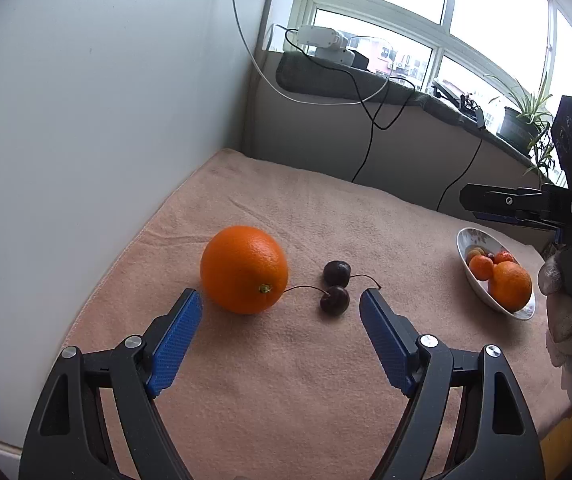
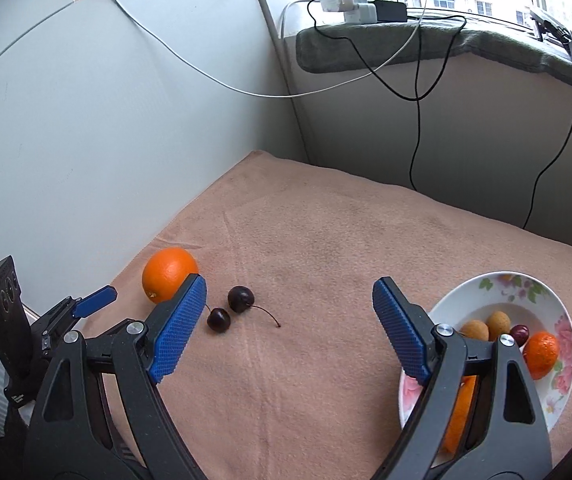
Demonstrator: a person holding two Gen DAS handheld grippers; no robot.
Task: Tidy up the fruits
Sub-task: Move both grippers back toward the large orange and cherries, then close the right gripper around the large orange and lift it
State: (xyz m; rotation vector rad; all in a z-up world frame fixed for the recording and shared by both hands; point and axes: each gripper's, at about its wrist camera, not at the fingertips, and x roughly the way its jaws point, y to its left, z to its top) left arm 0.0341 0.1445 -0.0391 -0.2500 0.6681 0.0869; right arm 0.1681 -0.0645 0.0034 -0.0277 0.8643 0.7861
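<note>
Orange (image 1: pixel 244 269) just beyond left hand-held gripper (image 1: pixel 281 304)

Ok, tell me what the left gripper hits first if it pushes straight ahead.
Probably the nearer dark red cherry, just ahead between the open left gripper and slightly right of centre; the large orange sits by the left finger. Depth is uncertain.

Soft daylight, sharp pictures, heavy fisheye bend

The white-framed glass windows (image 1: pixel 497 12) blow out to glare; the peach terry cloth (image 2: pixel 325 240) is evenly lit with faint shadows, and straight edges bow toward dark vignetted corners.
</note>
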